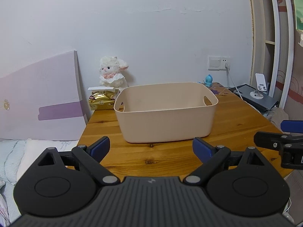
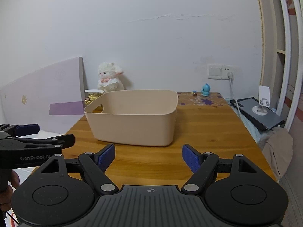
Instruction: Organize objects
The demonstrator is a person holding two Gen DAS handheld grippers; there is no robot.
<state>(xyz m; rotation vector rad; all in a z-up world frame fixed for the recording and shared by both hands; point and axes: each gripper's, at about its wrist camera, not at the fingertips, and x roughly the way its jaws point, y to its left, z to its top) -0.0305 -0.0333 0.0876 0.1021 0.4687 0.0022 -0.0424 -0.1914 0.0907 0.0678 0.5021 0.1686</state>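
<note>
Your left gripper [image 1: 151,147] hovers over the near edge of the wooden table [image 1: 236,124], its jaws spread wide with nothing between the ribbed blue pads [image 1: 99,148]. Your right gripper [image 2: 148,156] sits just beside it, also wide apart and empty, above the same glossy, knotted planks.

Ahead of both, in the middle of the table, stands the bin [image 1: 166,124]: smooth matte beige plastic, rectangular with rounded corners, walls tapering slightly toward the base, and an oval handle slot cut into each short end. What you can see of its inside looks bare.

Behind the bin's left corner lies a crinkled gold foil packet [image 1: 101,102] with a white paper flap on top, and behind that a fluffy white lamb toy [image 1: 112,73] sits upright against the wall, a frilly collar at its neck. At the far right corner of the table stands a small glossy blue figurine [image 1: 208,80], well apart from the bin. Off the table's right edge, a flat dark tablet [image 2: 263,113] carries a white phone stand [image 2: 263,102] with a round base.
</note>
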